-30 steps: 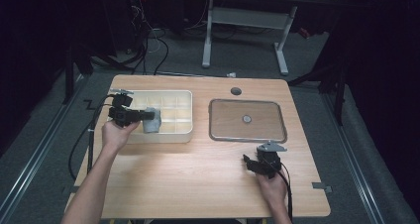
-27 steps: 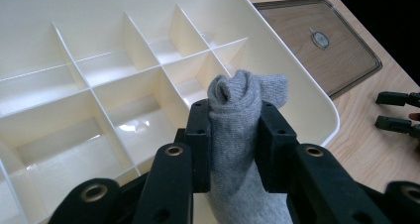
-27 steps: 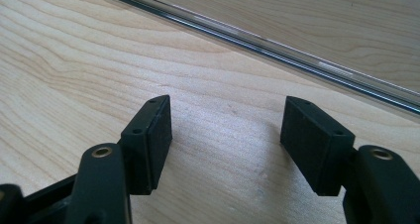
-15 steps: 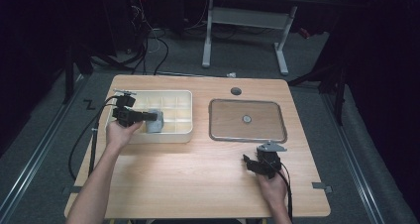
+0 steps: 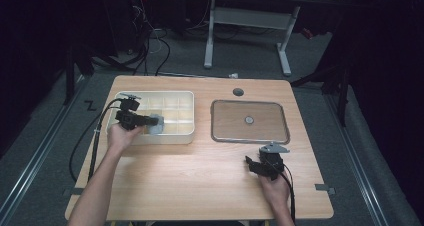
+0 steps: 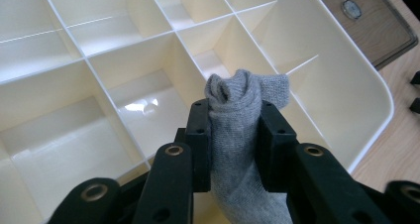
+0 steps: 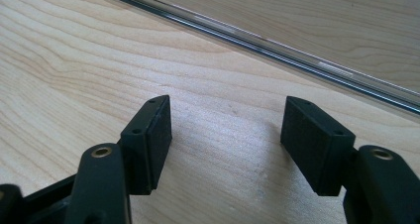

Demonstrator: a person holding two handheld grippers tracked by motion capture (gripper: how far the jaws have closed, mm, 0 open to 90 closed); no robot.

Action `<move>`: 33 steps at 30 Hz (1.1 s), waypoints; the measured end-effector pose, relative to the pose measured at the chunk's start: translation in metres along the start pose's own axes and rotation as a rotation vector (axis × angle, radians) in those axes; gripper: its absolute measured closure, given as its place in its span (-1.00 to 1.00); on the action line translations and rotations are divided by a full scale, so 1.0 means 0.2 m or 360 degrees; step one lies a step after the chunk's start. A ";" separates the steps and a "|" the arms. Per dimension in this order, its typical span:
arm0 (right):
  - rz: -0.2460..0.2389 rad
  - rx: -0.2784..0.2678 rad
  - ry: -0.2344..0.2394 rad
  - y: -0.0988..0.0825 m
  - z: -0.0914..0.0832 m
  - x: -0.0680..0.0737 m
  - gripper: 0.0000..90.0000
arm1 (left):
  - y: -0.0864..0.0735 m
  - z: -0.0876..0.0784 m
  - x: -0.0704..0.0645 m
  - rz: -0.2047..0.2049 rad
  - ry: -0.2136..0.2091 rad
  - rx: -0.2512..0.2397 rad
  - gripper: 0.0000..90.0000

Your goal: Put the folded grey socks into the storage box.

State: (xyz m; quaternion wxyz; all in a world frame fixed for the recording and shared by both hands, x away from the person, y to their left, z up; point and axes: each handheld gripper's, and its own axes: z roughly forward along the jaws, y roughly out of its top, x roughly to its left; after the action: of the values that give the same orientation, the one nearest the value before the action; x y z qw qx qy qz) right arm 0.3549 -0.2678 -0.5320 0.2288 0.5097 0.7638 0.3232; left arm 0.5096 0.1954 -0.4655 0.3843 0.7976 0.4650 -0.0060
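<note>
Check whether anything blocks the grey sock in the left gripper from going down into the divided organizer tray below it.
Nothing visible does. The left gripper is clamped on the grey sock over the white organizer tray, whose visible compartments are open and empty; its lid lies apart.

- The white divider box (image 5: 167, 136) takes up the left centre of the high view; its thin inner walls (image 6: 133, 70) split it into small compartments that narrow any way down.
- The left gripper (image 5: 150, 121) with a grey sock (image 6: 237, 135) clamped between its jaws hangs over the box's lower middle cells.
- The clear lid (image 5: 250, 122) lies flat at right centre, a low obstacle.
- A bare strip of table (image 5: 200, 186) separates box and lid; the lower centre is open wood.
- The right gripper (image 5: 252, 166), jaws apart, rests at lower right, just below the lid.
</note>
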 end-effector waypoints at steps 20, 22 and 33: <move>-0.0001 0.0000 0.0000 0.00 0.00 0.00 -0.18 | -0.02 0.03 -0.04 0.0111 0.0146 0.0093 0.60; -0.0001 0.0000 -0.0001 0.00 0.00 0.00 -0.18 | -0.02 0.03 -0.04 0.0108 0.0149 0.0099 0.61; 0.0000 0.0000 -0.0002 0.00 0.00 0.00 -0.18 | -0.08 0.08 -0.04 0.0138 0.0203 0.0223 0.62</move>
State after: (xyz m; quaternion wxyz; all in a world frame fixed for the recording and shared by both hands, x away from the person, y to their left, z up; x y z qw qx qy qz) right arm 0.3550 -0.2677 -0.5321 0.2293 0.5098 0.7637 0.3229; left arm 0.4988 0.1838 -0.4833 0.2969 0.8407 0.4519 0.0289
